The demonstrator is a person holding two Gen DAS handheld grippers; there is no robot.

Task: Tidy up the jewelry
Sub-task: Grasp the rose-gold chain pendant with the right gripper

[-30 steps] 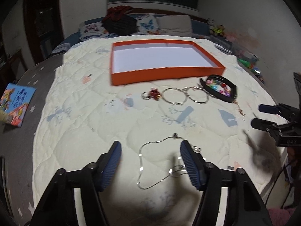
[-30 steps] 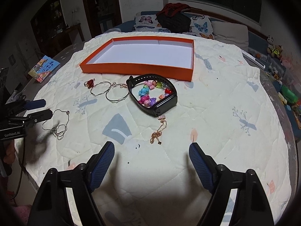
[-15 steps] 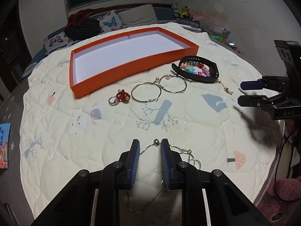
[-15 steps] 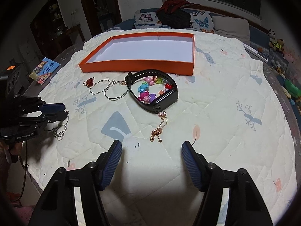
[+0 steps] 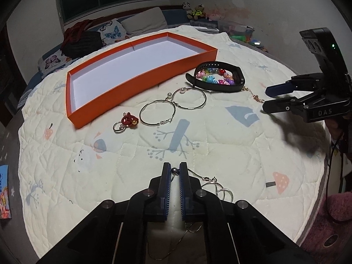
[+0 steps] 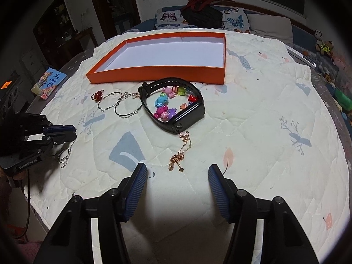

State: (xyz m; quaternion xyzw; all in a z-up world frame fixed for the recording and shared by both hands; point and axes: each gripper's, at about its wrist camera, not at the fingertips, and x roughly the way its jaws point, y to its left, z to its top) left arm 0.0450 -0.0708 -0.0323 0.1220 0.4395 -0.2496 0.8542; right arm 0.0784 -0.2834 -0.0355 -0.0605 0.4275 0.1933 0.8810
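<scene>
Since a second ago the left gripper [image 5: 175, 169] has gone from wide open over the silver necklace [image 5: 214, 187] to pinched nearly closed on it, its blue pads [image 5: 166, 182] squeezing the chain right at the small bead, with the rest of the chain and its rings trailing back and to the right beneath the gripper body. The right gripper [image 6: 177, 171] has drifted forward a little; its jaws stand wide apart and hold nothing, hovering just short of the rose-gold chain [image 6: 179, 154] on the quilted bedspread [image 6: 264, 121]. What the next move turns on is where the orange tray [image 5: 140, 83] lies from the held necklace: it sits well ahead and somewhat to the left of the left gripper, with its long side running across the view, and the two hoop earrings [image 5: 173, 107] and the red knot charm [image 5: 126, 122] lie between gripper and tray. A carry would likely need to lift the dangling chain over those pieces and the near wall. The black band [image 6: 173, 105] ringing coloured beads [image 6: 167, 105] lies nearer the right gripper, touching nothing in the tray, which holds nothing yet.
</scene>
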